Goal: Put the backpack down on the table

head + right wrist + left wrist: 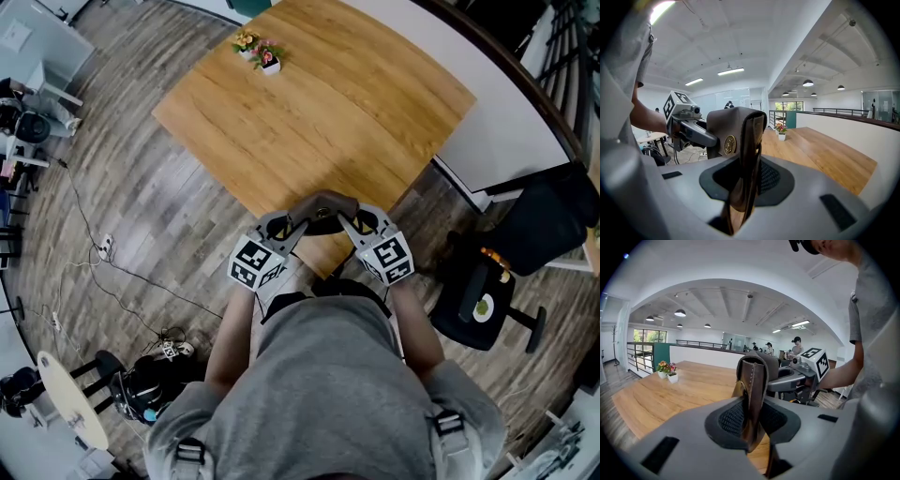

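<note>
Backpack [723, 127] over table [375, 103] corner, left tool [296, 223] and right tool [348, 221] each pinching its brown leather top.

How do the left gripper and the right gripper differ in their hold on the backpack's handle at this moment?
The left gripper clamps the left end of the brown handle, the right gripper its right end. Seen from the right gripper, the handle bears a round brass emblem; seen from the left gripper, a stitched seam. Both are shut on the handle, near the closest corner of the table.
</note>
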A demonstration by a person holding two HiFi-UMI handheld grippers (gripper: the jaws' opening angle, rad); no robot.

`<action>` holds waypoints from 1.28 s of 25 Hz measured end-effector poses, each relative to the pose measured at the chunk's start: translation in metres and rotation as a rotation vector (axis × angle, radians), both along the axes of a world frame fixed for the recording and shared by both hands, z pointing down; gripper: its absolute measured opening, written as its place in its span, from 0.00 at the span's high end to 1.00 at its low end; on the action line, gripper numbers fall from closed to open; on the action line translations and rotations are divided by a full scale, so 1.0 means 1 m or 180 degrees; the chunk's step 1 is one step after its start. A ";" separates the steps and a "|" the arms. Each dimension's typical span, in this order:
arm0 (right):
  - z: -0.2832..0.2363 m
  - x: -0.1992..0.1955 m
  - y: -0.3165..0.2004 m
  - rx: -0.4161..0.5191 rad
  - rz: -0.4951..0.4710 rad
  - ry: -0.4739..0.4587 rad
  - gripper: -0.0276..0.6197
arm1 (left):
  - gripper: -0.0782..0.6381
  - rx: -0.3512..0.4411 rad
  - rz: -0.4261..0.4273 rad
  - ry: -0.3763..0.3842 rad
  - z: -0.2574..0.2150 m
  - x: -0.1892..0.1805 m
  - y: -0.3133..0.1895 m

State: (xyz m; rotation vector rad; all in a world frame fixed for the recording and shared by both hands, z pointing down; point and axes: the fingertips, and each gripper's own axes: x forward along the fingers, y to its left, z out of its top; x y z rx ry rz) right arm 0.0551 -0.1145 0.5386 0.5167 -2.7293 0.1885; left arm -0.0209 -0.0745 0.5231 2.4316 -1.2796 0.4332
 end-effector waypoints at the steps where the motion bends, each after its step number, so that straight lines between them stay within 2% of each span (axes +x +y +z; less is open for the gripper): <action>1: 0.001 0.000 -0.002 0.0001 -0.0018 0.0001 0.83 | 0.77 0.0001 -0.0020 -0.0007 0.001 0.000 -0.002; 13: 0.005 -0.001 -0.027 0.0078 -0.0150 -0.0004 0.83 | 0.77 0.0006 -0.0121 -0.0113 0.005 0.001 -0.023; 20: 0.005 -0.012 -0.043 0.0107 -0.0207 0.0050 0.83 | 0.77 -0.0021 -0.0076 -0.0183 0.005 -0.010 -0.041; 32: 0.011 -0.038 -0.085 0.0138 -0.0067 0.0142 0.83 | 0.76 -0.0081 0.0117 -0.0184 0.019 -0.037 -0.087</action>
